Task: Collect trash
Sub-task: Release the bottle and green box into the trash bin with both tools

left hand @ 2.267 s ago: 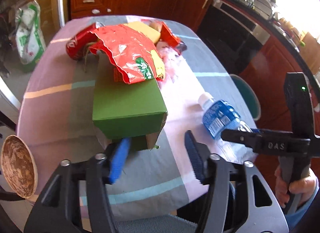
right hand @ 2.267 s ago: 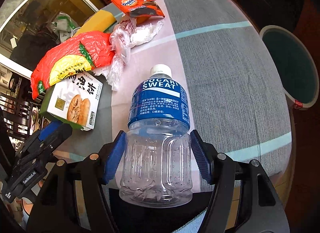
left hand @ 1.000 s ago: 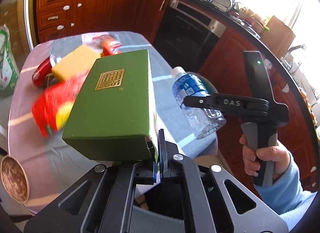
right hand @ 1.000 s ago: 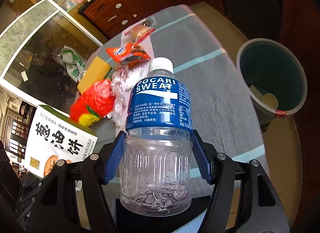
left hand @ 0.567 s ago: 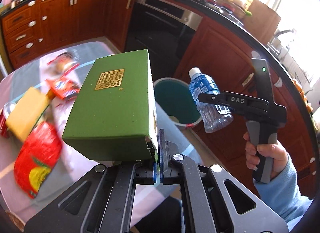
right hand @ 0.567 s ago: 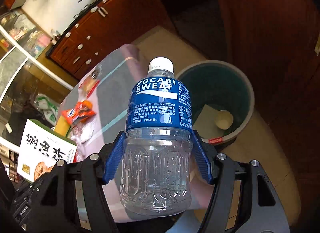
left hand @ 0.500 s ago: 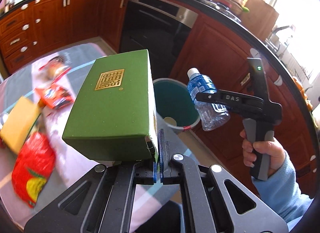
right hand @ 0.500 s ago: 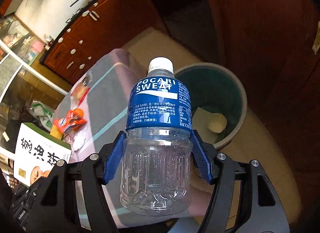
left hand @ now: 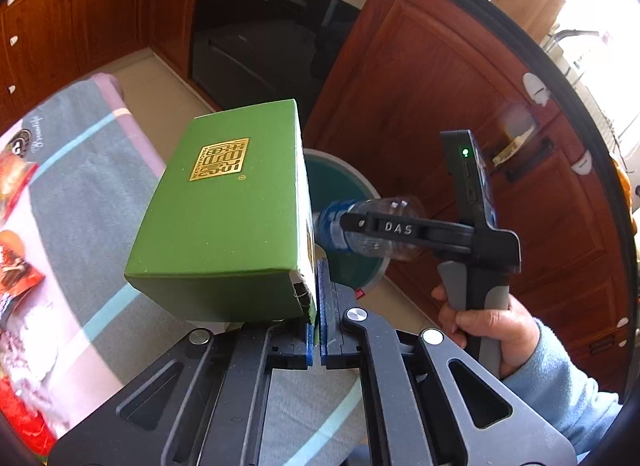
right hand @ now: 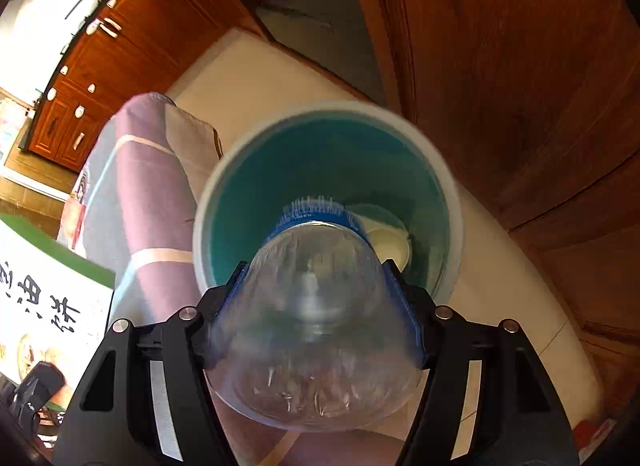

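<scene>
- Over the teal trash bin (right hand: 224,201), the right hand-held gripper (right hand: 320,306) clamps a clear plastic bottle (right hand: 316,330) between its blue pads; the bottle is tipped forward, its blue label end pointing down into the bin's mouth and its clear base toward the camera.
- Inside the bin, a pale round piece of trash (right hand: 386,244) lies just beside the bottle's far end.
- From the left wrist view, the same bottle (left hand: 372,231) lies roughly level in the right hand-held gripper (left hand: 360,223), above the bin (left hand: 344,181), with the person's right hand (left hand: 486,324) wrapped round the grey handle.
- The left hand-held gripper (left hand: 318,306) is pinched nearly shut on the edge of a green box (left hand: 228,209) with a gold emblem on its top face; the box is held clear above the worktop (left hand: 92,193), to the left of the bin.
- The box's white printed face (right hand: 44,302) shows at the left edge of the right wrist view.
- On the worktop's striped cloth, at its left side, lie red snack wrappers (left hand: 14,270), partly cut off by the frame.
- Dark wooden cabinets (left hand: 420,97) stand behind the bin.
</scene>
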`<act>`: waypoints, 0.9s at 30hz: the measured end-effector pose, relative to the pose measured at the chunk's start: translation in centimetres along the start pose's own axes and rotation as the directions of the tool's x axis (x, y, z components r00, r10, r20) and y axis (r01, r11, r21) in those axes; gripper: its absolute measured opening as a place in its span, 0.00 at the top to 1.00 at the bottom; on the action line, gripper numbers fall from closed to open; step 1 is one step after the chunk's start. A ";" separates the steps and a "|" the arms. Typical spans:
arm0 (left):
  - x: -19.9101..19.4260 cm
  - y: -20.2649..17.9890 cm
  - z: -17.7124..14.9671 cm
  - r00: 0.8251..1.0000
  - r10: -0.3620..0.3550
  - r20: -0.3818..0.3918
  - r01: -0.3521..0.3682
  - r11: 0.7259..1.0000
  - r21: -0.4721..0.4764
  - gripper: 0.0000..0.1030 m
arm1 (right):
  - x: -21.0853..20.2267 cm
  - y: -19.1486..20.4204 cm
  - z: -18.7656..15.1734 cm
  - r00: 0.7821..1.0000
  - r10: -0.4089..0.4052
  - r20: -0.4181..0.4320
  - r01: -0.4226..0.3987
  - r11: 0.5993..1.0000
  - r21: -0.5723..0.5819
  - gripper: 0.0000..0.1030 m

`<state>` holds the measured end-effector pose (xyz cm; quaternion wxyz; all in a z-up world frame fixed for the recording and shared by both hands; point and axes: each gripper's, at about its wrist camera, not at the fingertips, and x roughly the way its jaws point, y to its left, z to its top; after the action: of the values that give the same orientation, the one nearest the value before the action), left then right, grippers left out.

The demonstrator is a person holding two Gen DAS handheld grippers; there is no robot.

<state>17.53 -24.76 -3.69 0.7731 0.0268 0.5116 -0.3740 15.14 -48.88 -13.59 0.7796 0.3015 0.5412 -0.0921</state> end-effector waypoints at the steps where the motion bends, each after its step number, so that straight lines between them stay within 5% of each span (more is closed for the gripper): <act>1: 0.6 0.2 0.1 1.000 -0.006 -0.009 0.006 1.000 -0.007 0.98 | 0.4 -0.1 0.0 1.000 0.009 -0.016 -0.009 1.000 0.005 0.39; 12: 3.5 0.3 0.8 0.998 -0.002 -0.065 0.001 1.000 -0.020 0.98 | 0.3 -0.4 -0.6 0.999 0.036 -0.025 -0.037 0.999 -0.004 0.37; 21: 5.4 -0.7 1.7 0.996 0.006 -0.085 -0.006 1.000 -0.002 0.98 | -0.6 -1.6 -0.9 1.000 0.017 -0.009 -0.016 0.999 0.040 0.23; 27: 7.1 -1.5 2.1 0.994 0.024 -0.110 -0.023 1.000 0.012 0.96 | -0.7 -2.8 -1.2 1.000 0.008 -0.013 -0.007 0.996 0.091 0.22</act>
<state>19.66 -30.61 -7.93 0.7481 0.0577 0.5509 -0.3655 12.60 -50.63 -14.24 0.7617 0.3392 0.5406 -0.1118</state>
